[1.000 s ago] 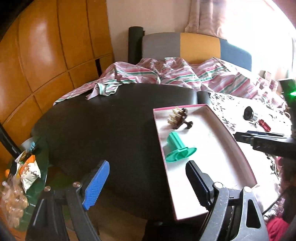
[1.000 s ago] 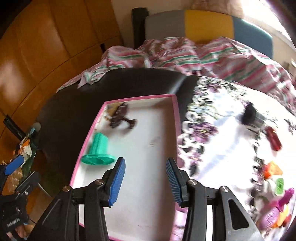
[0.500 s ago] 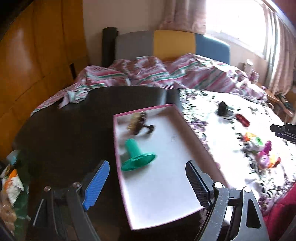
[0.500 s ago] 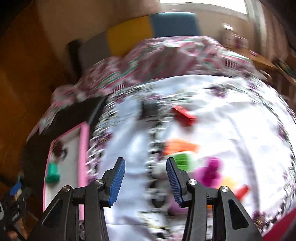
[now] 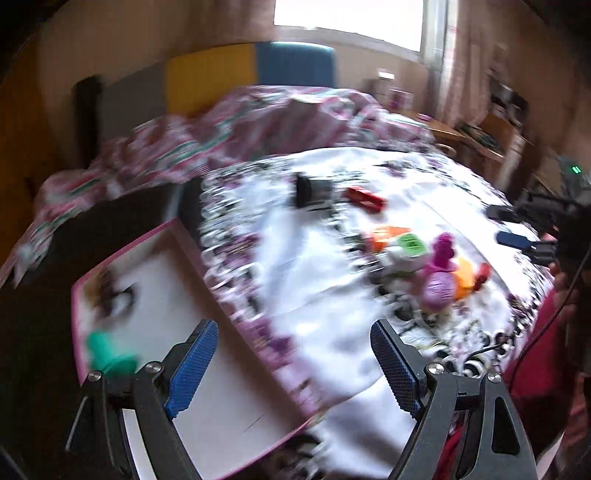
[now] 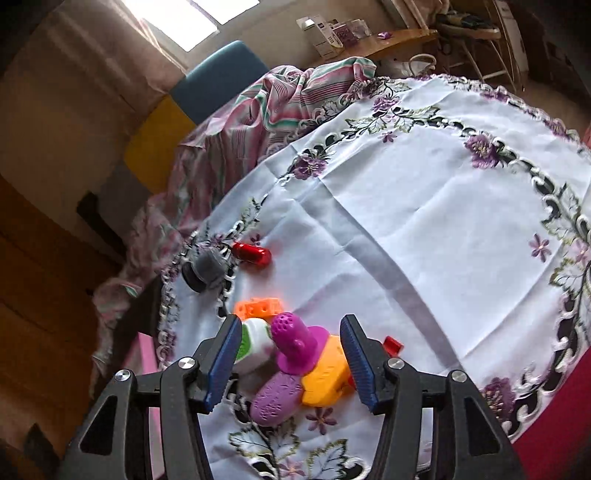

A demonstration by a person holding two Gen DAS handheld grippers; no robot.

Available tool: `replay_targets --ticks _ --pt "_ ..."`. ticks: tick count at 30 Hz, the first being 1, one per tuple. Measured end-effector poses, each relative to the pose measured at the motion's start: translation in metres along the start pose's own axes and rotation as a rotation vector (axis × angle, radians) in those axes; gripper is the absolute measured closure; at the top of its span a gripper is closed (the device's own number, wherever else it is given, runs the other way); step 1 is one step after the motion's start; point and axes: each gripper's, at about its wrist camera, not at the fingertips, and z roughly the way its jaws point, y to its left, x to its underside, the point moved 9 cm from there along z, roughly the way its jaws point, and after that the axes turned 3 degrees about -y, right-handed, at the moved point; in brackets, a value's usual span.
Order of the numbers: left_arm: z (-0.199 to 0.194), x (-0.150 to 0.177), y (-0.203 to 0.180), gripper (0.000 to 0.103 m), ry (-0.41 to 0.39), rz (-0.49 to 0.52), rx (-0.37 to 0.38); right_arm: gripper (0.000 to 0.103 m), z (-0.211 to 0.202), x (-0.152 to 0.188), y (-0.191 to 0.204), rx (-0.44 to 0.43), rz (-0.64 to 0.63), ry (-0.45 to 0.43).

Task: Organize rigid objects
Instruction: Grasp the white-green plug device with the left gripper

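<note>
Jaws of your right gripper (image 6: 290,360) have just been opening with nothing pinched, so lower gently around the purple toy (image 6: 295,345) at twelve o'clock.

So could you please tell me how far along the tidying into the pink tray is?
Early on. The pink tray holds a green piece and a blurred brown item. The right gripper, open with jaws just widened, frames the toy cluster around the magenta piece. The red piece and grey-black item remain.

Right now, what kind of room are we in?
Probably a bedroom or living room at home: a striped blanket lies rumpled beside a round table with a flowered tablecloth, small plastic toys sit on it, and a curtained window lets daylight in.
</note>
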Motion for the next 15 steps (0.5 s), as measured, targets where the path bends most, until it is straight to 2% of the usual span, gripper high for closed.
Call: replay_targets --ticks 6,15 --pt "0.045 -0.027 -0.055 0.018 0.014 0.143 0.116 0.047 -0.002 0.001 -0.003 -0.045 0.041 -0.009" --pt "0.104 -0.047 -0.108 0.017 0.076 0.327 0.190 0.045 0.000 0.001 -0.003 -0.089 0.066 -0.002"
